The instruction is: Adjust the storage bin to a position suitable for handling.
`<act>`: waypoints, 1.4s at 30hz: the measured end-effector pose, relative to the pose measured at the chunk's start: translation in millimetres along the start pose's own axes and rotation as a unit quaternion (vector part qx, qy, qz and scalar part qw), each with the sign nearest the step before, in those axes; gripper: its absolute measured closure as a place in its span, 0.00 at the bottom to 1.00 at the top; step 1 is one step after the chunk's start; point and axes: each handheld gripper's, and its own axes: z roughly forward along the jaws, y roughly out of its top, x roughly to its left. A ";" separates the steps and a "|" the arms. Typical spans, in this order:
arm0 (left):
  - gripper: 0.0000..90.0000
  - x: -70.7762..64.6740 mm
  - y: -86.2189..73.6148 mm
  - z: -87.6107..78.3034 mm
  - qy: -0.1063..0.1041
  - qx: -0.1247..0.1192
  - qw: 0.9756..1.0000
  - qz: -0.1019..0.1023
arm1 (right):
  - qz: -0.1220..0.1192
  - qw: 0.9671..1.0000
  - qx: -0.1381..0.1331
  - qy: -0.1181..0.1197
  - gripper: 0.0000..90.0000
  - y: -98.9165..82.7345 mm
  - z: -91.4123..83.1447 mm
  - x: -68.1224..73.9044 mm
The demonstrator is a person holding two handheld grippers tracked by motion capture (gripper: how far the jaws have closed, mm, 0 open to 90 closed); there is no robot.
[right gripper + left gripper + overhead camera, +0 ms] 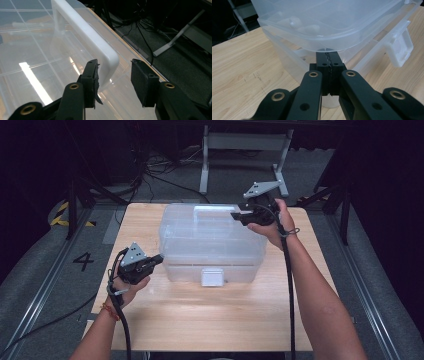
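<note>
A clear plastic storage box (210, 240) stands in the middle of the wooden table (200, 320), with a white latch (212, 276) on its near side and a white handle (210, 209) on its lid. My left gripper (160, 257) is at the box's left near corner. In the left gripper view the left gripper (329, 53) is shut, its tips tucked right under the lid's rim (324, 42), and the latch (402, 48) hangs at the right. My right gripper (235, 215) is over the lid's right far side. My right gripper (115, 72) stands open around the end of the handle (85, 30).
Bare wood lies in front of the box and to both sides. Behind the table a grey metal stand (245, 142) rises from the floor among loose cables (160, 175). A painted number 4 (82, 261) marks the floor at the left.
</note>
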 end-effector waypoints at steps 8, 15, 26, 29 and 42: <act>1.00 0.2 2.6 -1.2 0.001 -0.002 1.000 0.001 | 0.003 1.000 -0.024 -0.011 0.58 -19.6 -27.8 -3.5; 1.00 0.8 4.8 -2.5 0.002 -0.004 1.000 0.003 | 0.008 0.999 -0.043 -0.025 0.56 -42.4 -54.1 -4.6; 1.00 1.2 7.2 -5.2 0.009 -0.002 1.000 0.009 | 0.010 0.998 -0.050 -0.045 0.52 -87.1 -83.8 -3.6; 1.00 1.3 7.7 -5.1 0.010 -0.003 1.000 0.010 | 0.010 0.997 -0.047 -0.056 0.51 -103.3 -90.5 -1.5; 1.00 3.3 17.3 -4.7 0.012 -0.006 1.000 0.012 | 0.029 0.999 -0.019 -0.036 0.47 -152.5 -68.1 3.8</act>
